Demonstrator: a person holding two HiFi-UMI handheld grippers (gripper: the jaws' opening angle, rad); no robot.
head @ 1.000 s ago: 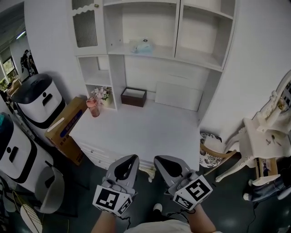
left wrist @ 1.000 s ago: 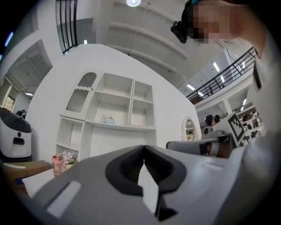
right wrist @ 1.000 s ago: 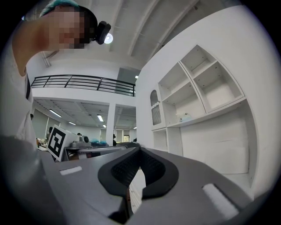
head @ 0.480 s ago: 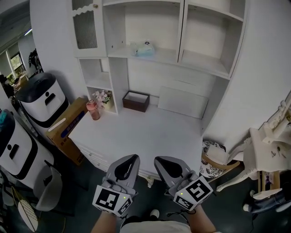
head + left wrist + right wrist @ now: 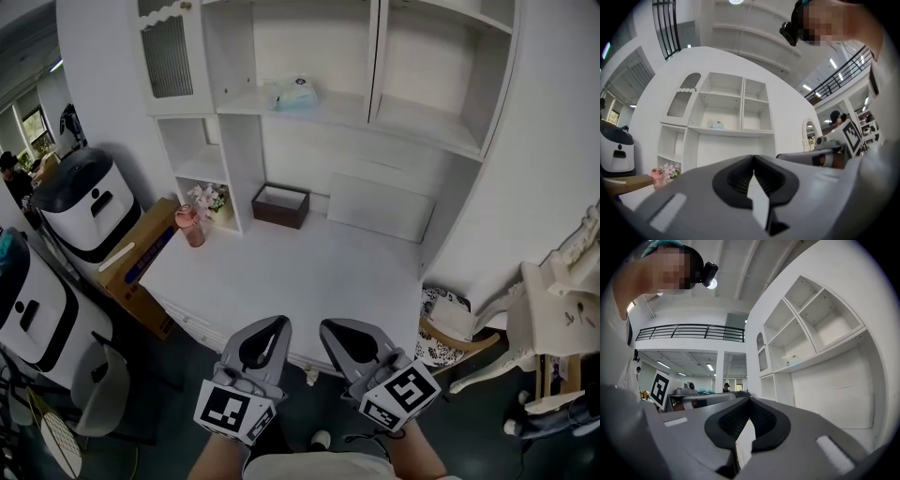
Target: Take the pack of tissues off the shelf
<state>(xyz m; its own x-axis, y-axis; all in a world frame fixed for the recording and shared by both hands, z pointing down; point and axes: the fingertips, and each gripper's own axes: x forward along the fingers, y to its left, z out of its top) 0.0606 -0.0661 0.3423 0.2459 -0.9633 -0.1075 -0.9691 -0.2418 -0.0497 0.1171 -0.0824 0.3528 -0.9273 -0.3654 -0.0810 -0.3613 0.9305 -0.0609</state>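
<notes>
The pack of tissues (image 5: pixel 291 94), pale blue and white, lies on the white shelf (image 5: pixel 337 111) above the desk, left of the shelf divider. It also shows small and far off in the left gripper view as the tissue pack (image 5: pixel 715 124) and in the right gripper view as the tissue pack (image 5: pixel 792 359). My left gripper (image 5: pixel 277 324) and right gripper (image 5: pixel 328 327) are held side by side low in front of the desk edge, far from the shelf. The left gripper (image 5: pixel 753 157) and the right gripper (image 5: pixel 749 399) are both shut with nothing between the jaws.
The white desk (image 5: pixel 309 272) carries a dark brown open box (image 5: pixel 278 202), a white panel (image 5: pixel 380 206) leaning at the back, pink flowers (image 5: pixel 208 195) and a pink cup (image 5: pixel 192 223). A cardboard box (image 5: pixel 141 258) and white-and-black machines (image 5: pixel 80 202) stand left; a chair (image 5: pixel 450 323) stands right.
The head view has drifted slightly, so the furniture on the right sits further out. Both grippers stay shut and in nearly the same place.
</notes>
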